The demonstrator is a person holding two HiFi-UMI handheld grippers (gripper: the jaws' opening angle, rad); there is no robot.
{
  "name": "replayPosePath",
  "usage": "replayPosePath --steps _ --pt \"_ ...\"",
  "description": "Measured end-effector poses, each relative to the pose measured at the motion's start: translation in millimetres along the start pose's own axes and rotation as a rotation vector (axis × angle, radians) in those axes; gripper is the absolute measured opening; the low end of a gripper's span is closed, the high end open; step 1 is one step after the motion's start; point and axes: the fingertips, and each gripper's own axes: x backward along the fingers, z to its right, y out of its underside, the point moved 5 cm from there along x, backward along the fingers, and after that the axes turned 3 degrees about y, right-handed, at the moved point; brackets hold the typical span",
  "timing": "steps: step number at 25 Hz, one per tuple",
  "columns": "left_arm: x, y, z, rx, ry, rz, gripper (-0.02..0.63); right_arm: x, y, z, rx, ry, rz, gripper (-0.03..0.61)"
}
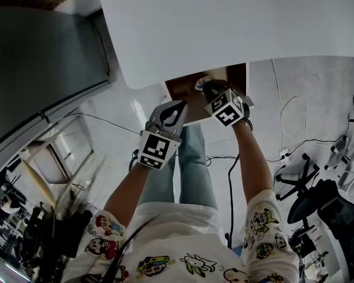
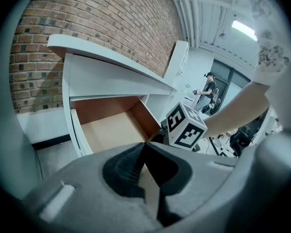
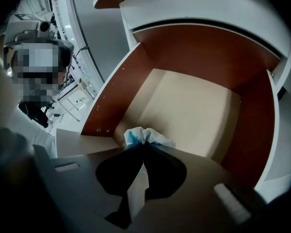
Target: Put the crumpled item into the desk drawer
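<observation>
The desk drawer point(image 3: 194, 110) stands pulled out under the white desk top point(image 1: 236, 22); its brown walls and pale floor show and nothing lies on the floor. My right gripper point(image 3: 143, 143) is shut on the crumpled white and blue item point(image 3: 144, 136), holding it over the drawer's front part. In the head view that gripper point(image 1: 207, 88) hangs above the open drawer point(image 1: 192, 90) with the crumpled item point(image 1: 200, 84) at its tip. My left gripper point(image 2: 144, 144) is shut with nothing in it, just in front of the drawer point(image 2: 111, 130); in the head view the left gripper point(image 1: 178, 108) sits at the drawer's near edge.
A grey partition point(image 1: 41, 63) stands at the left. Cables point(image 1: 295, 140) trail over the floor at the right, beside office chair bases point(image 1: 318, 199). A brick wall point(image 2: 102, 23) rises behind the desk. A person point(image 2: 208, 93) stands far off in the room.
</observation>
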Motion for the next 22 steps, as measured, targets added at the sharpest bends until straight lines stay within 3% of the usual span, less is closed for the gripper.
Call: replayPosePath --steps 7,15,22 --pt "-2.9 11.6 -2.4 0.009 -0.002 -0.018 -0.002 -13.1 3.5 -3.7 0.024 -0.088 -0.080 0.015" --pt "-0.9 15.1 -2.8 0.015 -0.003 -0.009 -0.001 -21.1 1.9 -1.9 0.074 -0.095 -0.144 0.018" --pt "3.9 17.1 4.2 0.022 -0.017 0.003 -0.002 -29.8 8.5 0.0 0.220 -0.111 -0.194 0.038"
